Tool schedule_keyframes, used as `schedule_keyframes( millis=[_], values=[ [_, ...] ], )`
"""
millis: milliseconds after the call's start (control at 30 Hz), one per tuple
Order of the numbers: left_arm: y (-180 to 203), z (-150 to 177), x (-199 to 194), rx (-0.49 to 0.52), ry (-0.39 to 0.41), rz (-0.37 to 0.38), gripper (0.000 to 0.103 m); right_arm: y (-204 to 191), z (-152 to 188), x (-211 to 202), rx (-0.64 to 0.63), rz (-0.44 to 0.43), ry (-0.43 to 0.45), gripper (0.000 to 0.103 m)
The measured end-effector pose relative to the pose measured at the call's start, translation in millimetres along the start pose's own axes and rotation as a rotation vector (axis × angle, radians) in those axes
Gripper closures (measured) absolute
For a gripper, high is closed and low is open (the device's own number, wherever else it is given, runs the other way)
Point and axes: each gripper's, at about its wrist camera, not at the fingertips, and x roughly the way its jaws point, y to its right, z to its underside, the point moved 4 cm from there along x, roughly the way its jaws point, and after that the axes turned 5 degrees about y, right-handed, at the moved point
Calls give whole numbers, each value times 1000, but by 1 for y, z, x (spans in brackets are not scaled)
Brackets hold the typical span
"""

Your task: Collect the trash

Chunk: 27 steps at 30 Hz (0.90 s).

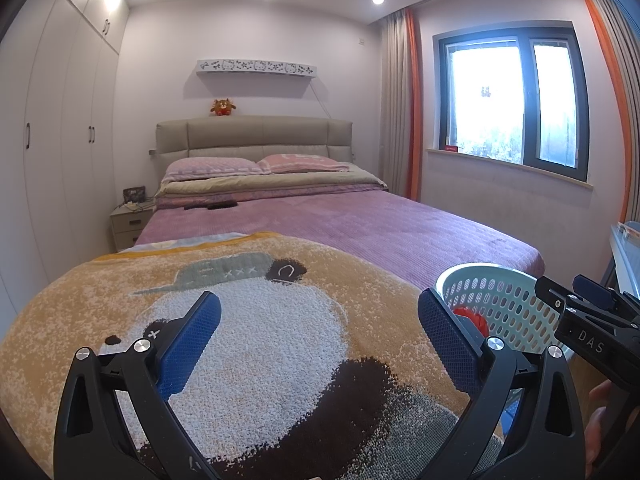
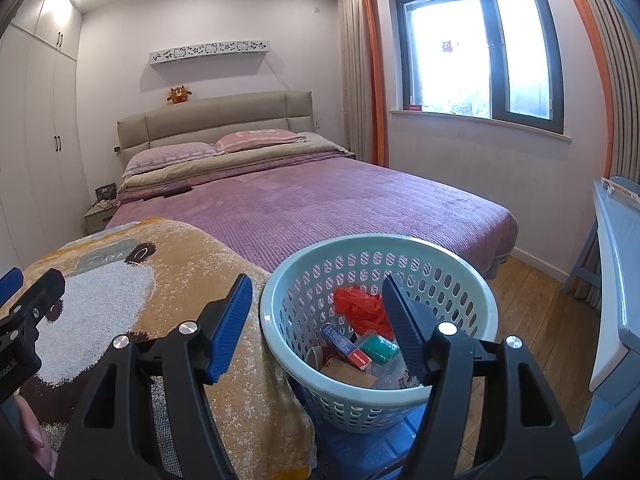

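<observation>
Left gripper [image 1: 320, 340] jaws wide, nothing between, over panda blanket [image 1: 256, 320] at frame centre. Right gripper [image 2: 320, 324] jaws wide, empty, above the rim of the pale green basket [image 2: 280, 320] at lower centre. Basket holds trash: red bag [image 2: 358, 304], red-blue box [image 2: 346, 346], green item [image 2: 378, 348], possibly wrappers. Purple bed [image 2: 320, 204] behind.

Both wrist views face headboard from bed [image 1: 400, 232] foot; share basket [image 2: 280, 308].
</observation>
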Motion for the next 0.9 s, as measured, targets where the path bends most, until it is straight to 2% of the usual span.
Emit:
schedule_keyframes(
  millis=[200, 300, 900],
  values=[
    [0, 0, 0, 0, -2, 0, 7, 1, 0, 1, 2, 0, -2, 39],
    [-1, 1, 1, -1, -2, 0, 7, 4, 0, 2, 11, -4, -9, 35],
    [-1, 1, 0, 0, -3, 0, 7, 6, 2, 1, 14, -5, -13, 35]
  ],
)
